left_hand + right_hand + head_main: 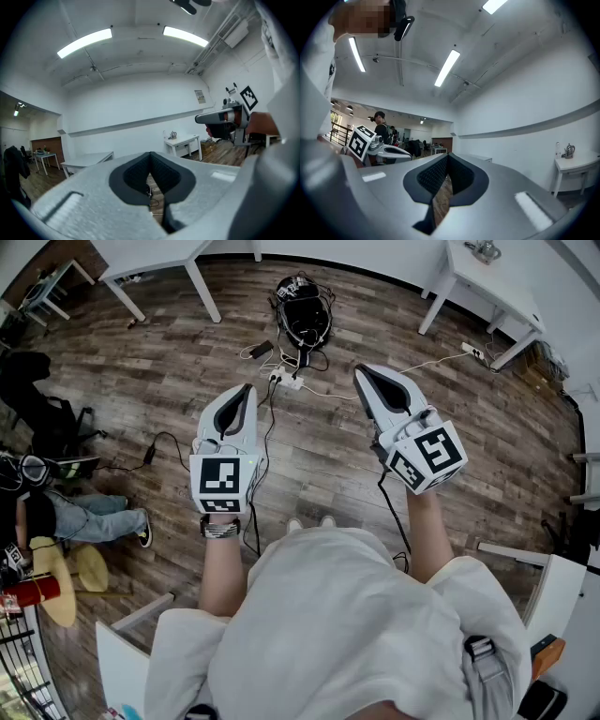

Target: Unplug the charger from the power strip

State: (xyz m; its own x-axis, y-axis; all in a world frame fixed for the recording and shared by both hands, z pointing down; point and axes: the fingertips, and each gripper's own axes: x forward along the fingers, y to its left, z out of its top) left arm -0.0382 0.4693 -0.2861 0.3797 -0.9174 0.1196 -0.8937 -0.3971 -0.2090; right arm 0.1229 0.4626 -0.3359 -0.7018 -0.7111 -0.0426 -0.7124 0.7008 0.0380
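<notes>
- A wood-plank floor (328,456) fills the head view, in a white-walled office room. The person stands on it and looks steeply down.
- Nearest, on the left, the left gripper (249,387) is held out about level. Its jaws are pressed together tip to tip with nothing between them, as its own view (150,153) shows.
- On the right, a little farther out, the right gripper (361,369) is also level. Its jaws are closed on nothing (the slit below the tips shows only floorboards).
- Both tools are held up in front of the body, well apart from anything on the floor.
- A dark cable (267,427) trails along the floor just right of the left gripper, running away from the person.
- Farther on, the white power strip (287,382) lies flat on the floor ahead. In the head view it sits between the two gripper tips, closer to the left one, so I judge the left hand the nearer.
- The strip's long axis runs left to right, with its right end a touch nearer. A pale cord leaves it towards the right.
- What I take for the charger (275,377) sits at the strip's left end, too small to tell which way it points. On a strip lying flat it likely stands upward, so the pull would be straight up while the other tool pins the strip.
- To get there, both grippers would have to go forward and down, and open.
- Farthest are a black bag-like bundle (302,317) beyond the strip, then white tables (155,257) along the wall.
</notes>
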